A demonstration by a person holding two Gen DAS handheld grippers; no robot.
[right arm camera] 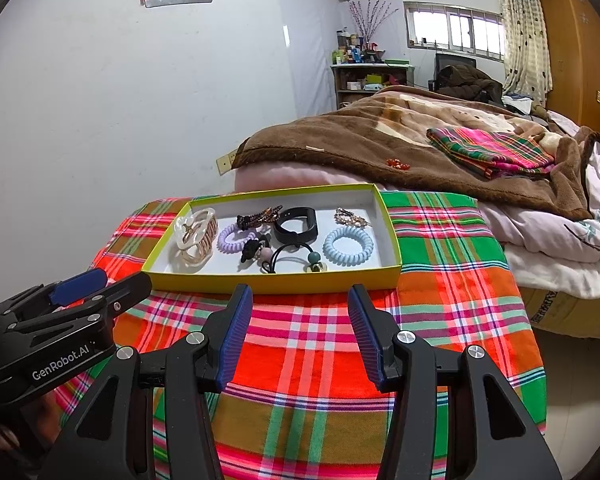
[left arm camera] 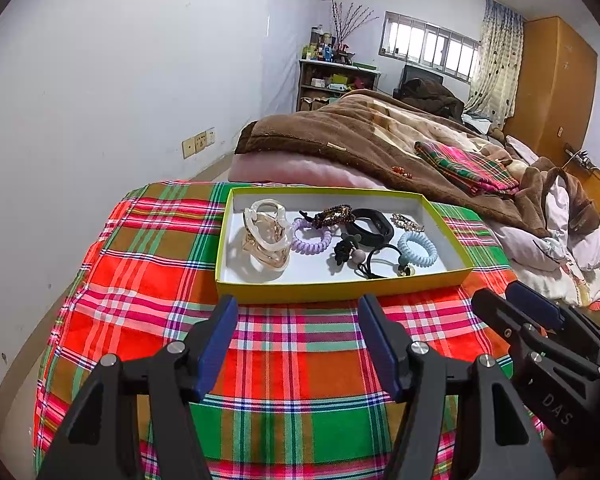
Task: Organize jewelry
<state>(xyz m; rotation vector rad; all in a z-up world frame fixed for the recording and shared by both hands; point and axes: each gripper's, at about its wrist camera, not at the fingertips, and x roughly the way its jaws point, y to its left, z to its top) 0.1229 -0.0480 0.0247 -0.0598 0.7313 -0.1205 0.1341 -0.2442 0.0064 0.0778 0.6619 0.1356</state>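
Observation:
A yellow-green box (left arm camera: 340, 290) (right arm camera: 276, 282) with a white floor sits on the plaid cloth. In it lie a clear and gold hair claw (left arm camera: 266, 240) (right arm camera: 196, 236), a purple coil tie (left arm camera: 310, 236) (right arm camera: 234, 238), a blue coil tie (left arm camera: 417, 249) (right arm camera: 348, 246), a black band (left arm camera: 370, 227) (right arm camera: 296, 224), a black elastic with beads (left arm camera: 380, 264) (right arm camera: 292, 258), a brown clip (left arm camera: 332, 214) (right arm camera: 260, 216) and a gold piece (left arm camera: 407, 222) (right arm camera: 350, 217). My left gripper (left arm camera: 298, 306) is open and empty, just short of the box. My right gripper (right arm camera: 300, 294) is open and empty at the box's near wall.
The plaid cloth (left arm camera: 284, 360) (right arm camera: 440, 280) covers a small table against a bed with a brown blanket (left arm camera: 360, 136) (right arm camera: 380, 140). A folded plaid cloth (left arm camera: 468, 168) (right arm camera: 496, 152) and a small orange item (left arm camera: 402, 171) (right arm camera: 398, 164) lie on the blanket. A white wall stands left.

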